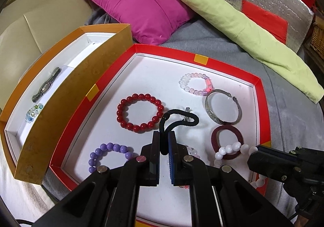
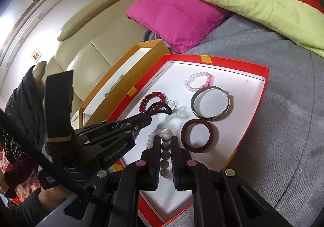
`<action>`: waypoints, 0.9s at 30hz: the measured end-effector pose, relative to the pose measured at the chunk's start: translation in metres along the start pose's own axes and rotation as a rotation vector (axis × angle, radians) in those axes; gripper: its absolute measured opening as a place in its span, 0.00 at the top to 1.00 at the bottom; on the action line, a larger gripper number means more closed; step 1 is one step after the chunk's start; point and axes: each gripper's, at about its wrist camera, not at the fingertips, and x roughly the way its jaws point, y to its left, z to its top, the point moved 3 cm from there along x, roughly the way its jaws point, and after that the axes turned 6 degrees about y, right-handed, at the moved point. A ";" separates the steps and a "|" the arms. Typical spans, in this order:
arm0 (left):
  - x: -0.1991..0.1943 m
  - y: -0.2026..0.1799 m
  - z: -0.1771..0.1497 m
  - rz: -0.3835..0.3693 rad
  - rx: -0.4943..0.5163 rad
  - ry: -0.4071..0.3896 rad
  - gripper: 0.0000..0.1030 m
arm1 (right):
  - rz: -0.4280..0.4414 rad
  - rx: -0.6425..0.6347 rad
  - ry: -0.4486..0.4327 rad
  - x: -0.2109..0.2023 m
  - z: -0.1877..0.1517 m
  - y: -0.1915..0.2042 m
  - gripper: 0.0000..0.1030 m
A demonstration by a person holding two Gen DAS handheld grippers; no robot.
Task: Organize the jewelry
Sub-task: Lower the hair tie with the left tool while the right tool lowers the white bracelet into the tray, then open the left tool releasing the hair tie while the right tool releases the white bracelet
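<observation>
Left hand-held gripper [image 1: 164, 142] pinches black hair tie [image 1: 178, 118]; right [image 2: 164, 146] clamps white beads [image 2: 165, 146].

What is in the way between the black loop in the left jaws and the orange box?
Only walls. The left gripper holds the black hair tie over the red tray. The tray's rim and the orange box's taller side wall stand between, so it must be lifted over.

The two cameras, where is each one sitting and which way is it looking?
Left wrist: sits on the left gripper, looking down into the red tray; its fingers pinch a black hair tie.
Right wrist: sits on the right gripper, facing the same tray; its fingers pinch a white bead bracelet, and the left gripper and a dark sleeve show.
Both share the silver bangle and magenta cushion.
</observation>
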 end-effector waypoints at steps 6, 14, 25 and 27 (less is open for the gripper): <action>0.005 0.000 0.001 0.005 0.001 0.008 0.93 | -0.008 0.001 0.006 0.000 0.000 -0.003 0.90; 0.009 0.000 0.002 0.014 0.005 0.017 0.93 | -0.018 -0.008 0.021 0.003 -0.001 -0.002 0.90; 0.010 0.000 0.002 0.016 0.009 0.021 0.93 | -0.030 -0.015 0.030 0.004 -0.001 0.000 0.90; 0.011 0.000 0.002 0.015 0.009 0.024 0.93 | -0.032 -0.014 0.034 0.005 -0.002 -0.001 0.90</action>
